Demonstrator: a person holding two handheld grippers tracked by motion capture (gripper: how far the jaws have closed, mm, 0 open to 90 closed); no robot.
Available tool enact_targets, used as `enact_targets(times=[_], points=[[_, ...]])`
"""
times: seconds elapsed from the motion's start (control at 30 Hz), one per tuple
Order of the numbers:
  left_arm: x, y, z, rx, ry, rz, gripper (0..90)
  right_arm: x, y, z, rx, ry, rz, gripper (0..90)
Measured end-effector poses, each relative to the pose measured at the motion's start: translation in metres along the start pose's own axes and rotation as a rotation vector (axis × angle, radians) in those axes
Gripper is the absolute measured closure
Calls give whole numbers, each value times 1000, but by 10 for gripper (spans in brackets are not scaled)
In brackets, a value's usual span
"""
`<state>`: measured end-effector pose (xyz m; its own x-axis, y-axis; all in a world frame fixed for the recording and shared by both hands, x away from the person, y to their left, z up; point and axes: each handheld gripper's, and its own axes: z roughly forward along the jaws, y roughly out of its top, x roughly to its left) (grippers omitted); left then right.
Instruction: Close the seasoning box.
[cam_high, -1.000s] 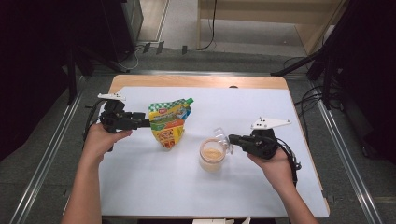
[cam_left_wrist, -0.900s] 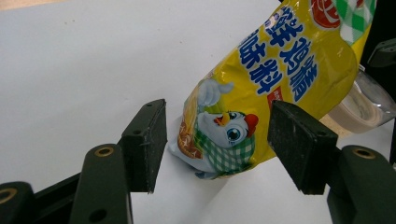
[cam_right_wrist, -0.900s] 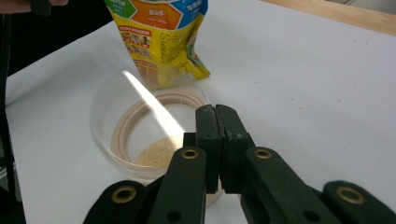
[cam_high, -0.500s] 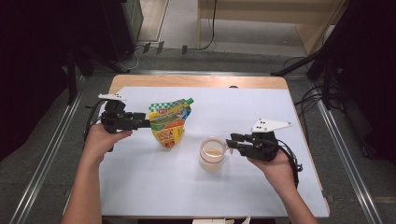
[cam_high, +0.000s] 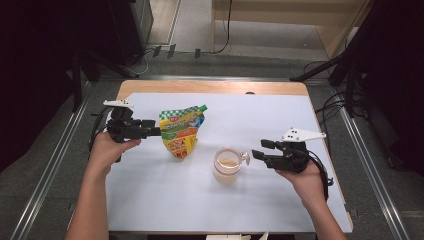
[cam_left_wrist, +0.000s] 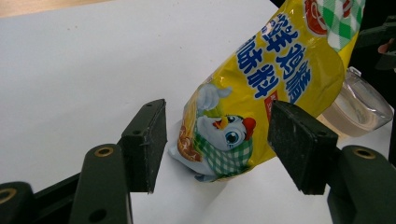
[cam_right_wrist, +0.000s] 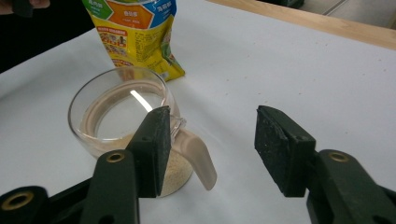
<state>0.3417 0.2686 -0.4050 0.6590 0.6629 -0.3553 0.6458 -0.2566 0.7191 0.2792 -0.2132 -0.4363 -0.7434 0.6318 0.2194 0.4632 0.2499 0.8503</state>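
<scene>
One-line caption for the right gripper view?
Open right gripper just behind a glass jar of granules, its handle between the jaws, yellow pouch beyond.

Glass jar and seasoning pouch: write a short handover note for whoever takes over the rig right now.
Left gripper: at the yellow seasoning pouch; whether the pads press on it is unclear.
Right gripper: jaws have just been opening, nothing between them, beside the jar's handle.
Things: glass jar stands upright on the white table, some beige granules inside; pouch close behind it.
Done: jar set down and let go.
Left: probably handling the pouch next, perhaps over the jar.
</scene>
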Motion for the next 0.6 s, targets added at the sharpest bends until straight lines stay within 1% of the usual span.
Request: enact_targets(times=[0.07, 0.13, 0.23, 0.3, 0.33, 0.37, 0.4, 0.43, 0.47, 0.6], points=[[0, 0, 0, 1, 0, 1, 384, -2, -3, -3, -14, 2, -4, 438], [0, 0, -1, 3, 4, 1, 384, -5, -7, -6, -20, 1, -17, 420], [1, 0, -1, 5, 11, -2, 384, -9, -12, -11, -26, -10, -23, 401], [1, 0, -1, 6, 15, -1, 383, -13, -14, -15, -29, -19, -15, 395], [1, -1, -1, 6, 16, 0, 383, -14, -16, -17, -37, -37, -5, 388], [1, -1, -1, 6, 16, 0, 383, -16, -17, -17, -41, -46, -7, 369], [1, -1, -1, 7, 16, 0, 383, -17, -19, -19, -41, -56, -20, 356], [1, -1, -1, 5, 14, -2, 383, -18, -21, -20, -36, -70, -24, 356], [1, -1, -1, 6, 15, -2, 382, -19, -23, -22, -37, -78, -30, 355], [2, -1, -1, 10, 15, -2, 381, -25, -29, -27, -39, -92, -10, 336]])
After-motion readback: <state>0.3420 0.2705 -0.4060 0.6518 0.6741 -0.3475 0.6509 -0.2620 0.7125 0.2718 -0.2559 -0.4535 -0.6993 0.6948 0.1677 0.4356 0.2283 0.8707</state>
